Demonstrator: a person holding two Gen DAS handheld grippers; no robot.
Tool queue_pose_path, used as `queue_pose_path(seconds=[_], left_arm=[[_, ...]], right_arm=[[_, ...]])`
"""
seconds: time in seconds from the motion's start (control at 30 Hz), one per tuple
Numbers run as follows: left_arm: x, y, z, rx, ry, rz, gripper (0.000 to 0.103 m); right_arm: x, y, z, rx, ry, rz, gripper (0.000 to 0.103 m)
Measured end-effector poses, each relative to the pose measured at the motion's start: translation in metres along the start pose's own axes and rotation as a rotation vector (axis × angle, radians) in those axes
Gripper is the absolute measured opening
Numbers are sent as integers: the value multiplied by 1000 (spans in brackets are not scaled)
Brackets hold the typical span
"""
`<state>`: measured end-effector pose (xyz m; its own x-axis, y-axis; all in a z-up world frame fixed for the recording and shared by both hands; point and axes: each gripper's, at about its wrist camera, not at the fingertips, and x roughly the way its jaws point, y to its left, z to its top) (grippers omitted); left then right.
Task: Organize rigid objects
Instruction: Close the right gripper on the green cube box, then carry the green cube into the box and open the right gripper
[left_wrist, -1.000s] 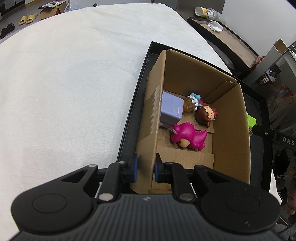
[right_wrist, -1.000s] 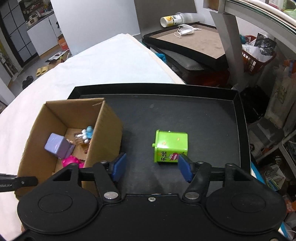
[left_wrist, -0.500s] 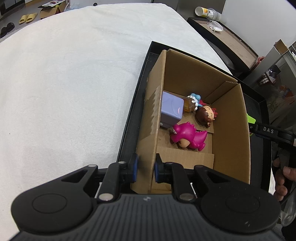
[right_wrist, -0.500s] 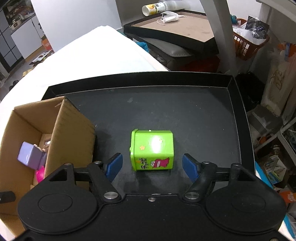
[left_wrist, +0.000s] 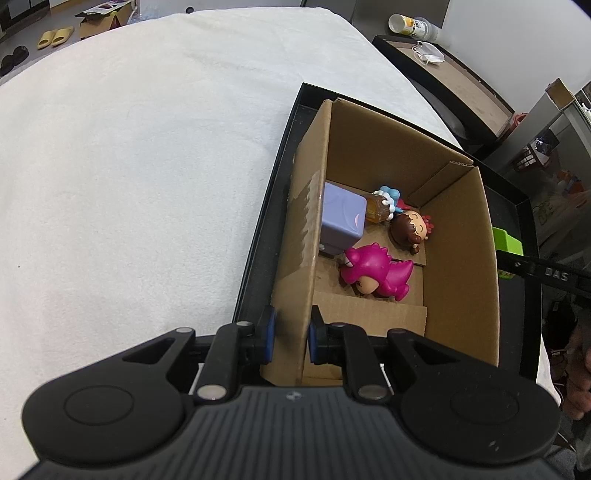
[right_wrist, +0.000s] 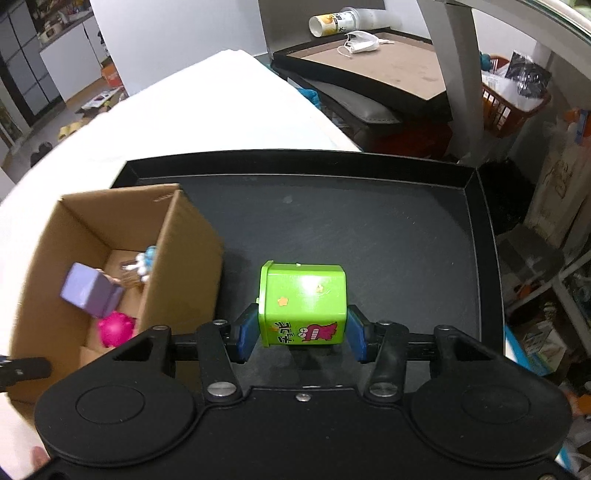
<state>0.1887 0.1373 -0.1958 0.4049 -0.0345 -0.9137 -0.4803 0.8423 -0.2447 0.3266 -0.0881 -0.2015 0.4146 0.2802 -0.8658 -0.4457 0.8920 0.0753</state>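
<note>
The green toy box (right_wrist: 303, 302) is clamped between the blue pads (right_wrist: 246, 334) of the right gripper (right_wrist: 302, 336), whose jaws have just been closing on it, over the black tray (right_wrist: 369, 229). The cardboard box (left_wrist: 458, 236) wall is pinched by the left gripper (left_wrist: 291, 334).

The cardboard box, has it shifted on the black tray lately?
No. The cardboard box sits against the same corner of the black tray, left gripper shut on its wall.
</note>
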Motion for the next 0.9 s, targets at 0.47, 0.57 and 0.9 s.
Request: queue_pose_path(seconds=[0.47,0.57,0.9], left_arm=[[-1,2,1,-3,2,-4,15],[-1,2,0,-3,1,-3,15],[-1,3,0,0,0,-6,15]], right_arm=[[-46,19,20,-28,-87,55,48],[-54,24,26,-42,-106,66,48],[-64,51,36,-90,-130,128,48]])
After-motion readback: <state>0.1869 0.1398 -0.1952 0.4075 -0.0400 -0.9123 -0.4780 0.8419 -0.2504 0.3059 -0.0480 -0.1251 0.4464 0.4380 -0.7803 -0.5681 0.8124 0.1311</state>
